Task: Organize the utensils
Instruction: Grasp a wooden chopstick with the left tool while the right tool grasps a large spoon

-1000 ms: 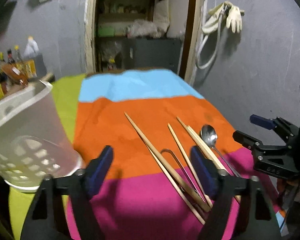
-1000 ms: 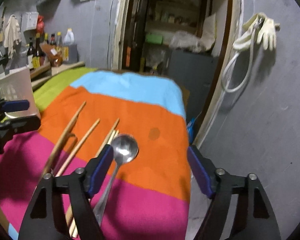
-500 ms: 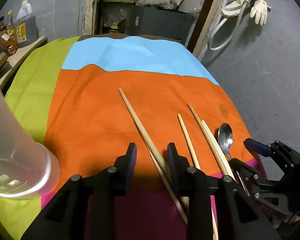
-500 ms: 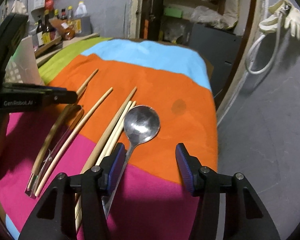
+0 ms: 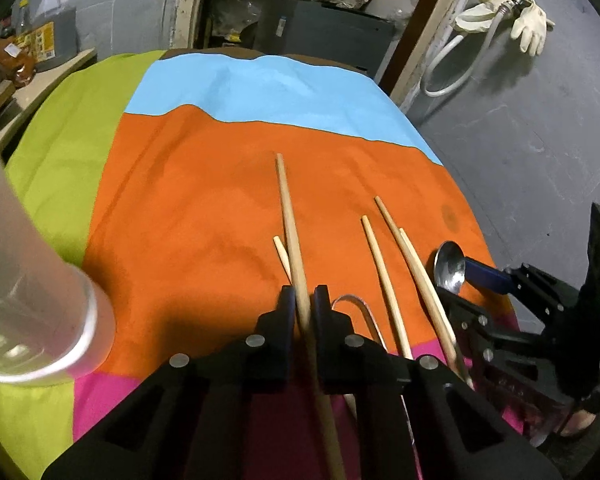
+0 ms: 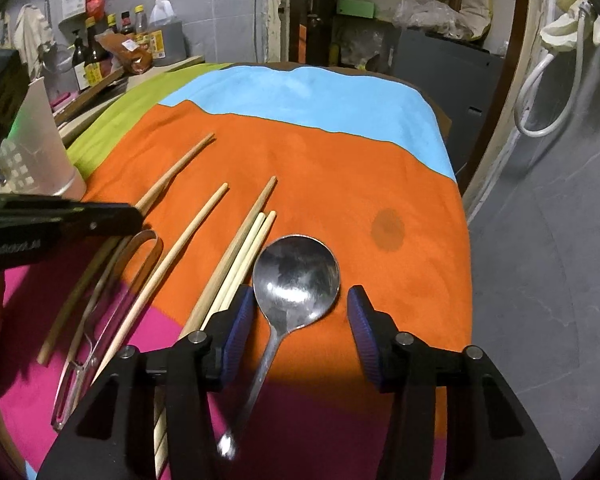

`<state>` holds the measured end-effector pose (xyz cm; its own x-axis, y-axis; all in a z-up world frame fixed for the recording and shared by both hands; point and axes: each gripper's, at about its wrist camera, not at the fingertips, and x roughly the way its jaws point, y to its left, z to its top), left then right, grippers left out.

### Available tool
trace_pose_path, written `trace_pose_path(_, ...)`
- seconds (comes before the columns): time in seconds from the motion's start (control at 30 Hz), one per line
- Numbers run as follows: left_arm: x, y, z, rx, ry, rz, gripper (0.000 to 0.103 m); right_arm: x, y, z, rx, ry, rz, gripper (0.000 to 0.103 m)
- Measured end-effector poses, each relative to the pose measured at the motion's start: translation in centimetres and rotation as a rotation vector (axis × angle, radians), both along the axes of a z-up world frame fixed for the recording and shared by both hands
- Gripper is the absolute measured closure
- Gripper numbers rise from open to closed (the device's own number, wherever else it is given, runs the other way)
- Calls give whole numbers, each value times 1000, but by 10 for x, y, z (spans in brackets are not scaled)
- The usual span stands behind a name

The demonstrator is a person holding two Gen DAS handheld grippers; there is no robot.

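My left gripper [image 5: 302,300] is shut on a long wooden chopstick [image 5: 290,224] that points away over the orange band of the striped cloth [image 5: 204,208]. Several more wooden chopsticks [image 5: 384,276] lie to its right, with metal tongs [image 5: 360,312] between them. In the right wrist view my right gripper [image 6: 298,312] is open, its fingers on either side of the bowl of a metal spoon [image 6: 296,272] lying on the cloth. The chopsticks [image 6: 240,256] and tongs [image 6: 112,292] lie left of the spoon.
A white perforated utensil holder [image 5: 28,292] stands at the left on the green band, also in the right wrist view [image 6: 40,148]. Bottles and packets [image 6: 116,48] crowd a counter behind it. The cloth's right edge [image 6: 460,216] drops off to the grey floor.
My left gripper has closed onto the long chopstick. My right gripper has moved forward and down so its fingers now flank the spoon's bowl, and it has narrowed somewhat.
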<state>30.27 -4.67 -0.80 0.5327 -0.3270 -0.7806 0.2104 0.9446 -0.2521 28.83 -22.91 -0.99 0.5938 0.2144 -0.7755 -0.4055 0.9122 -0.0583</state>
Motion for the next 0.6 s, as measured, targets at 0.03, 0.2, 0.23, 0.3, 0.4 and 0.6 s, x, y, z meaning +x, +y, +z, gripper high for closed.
trace_pose_path(0.03, -2, 1, 1, 10, -6, 4, 97, 1, 0, 0, 0, 0, 1, 60)
trace_pose_path(0.2, -18, 5, 4, 25, -24, 21, 98, 0, 2, 0, -2, -4, 5, 62)
trace_pose_path(0.23, -20, 6, 4, 24, -27, 23, 98, 1, 1, 0, 1, -3, 5, 62)
trace_pose_path(0.3, -27, 10, 4, 26, -34, 35, 98, 1, 1, 0, 2, -4, 5, 62)
trace_pose_path(0.4, -36, 16, 4, 21, -29, 48, 98, 1, 1, 0, 2, -4, 5, 62)
trace_pose_path(0.6, -54, 31, 7, -27, -28, 70, 98, 2, 1, 0, 4, -5, 6, 63)
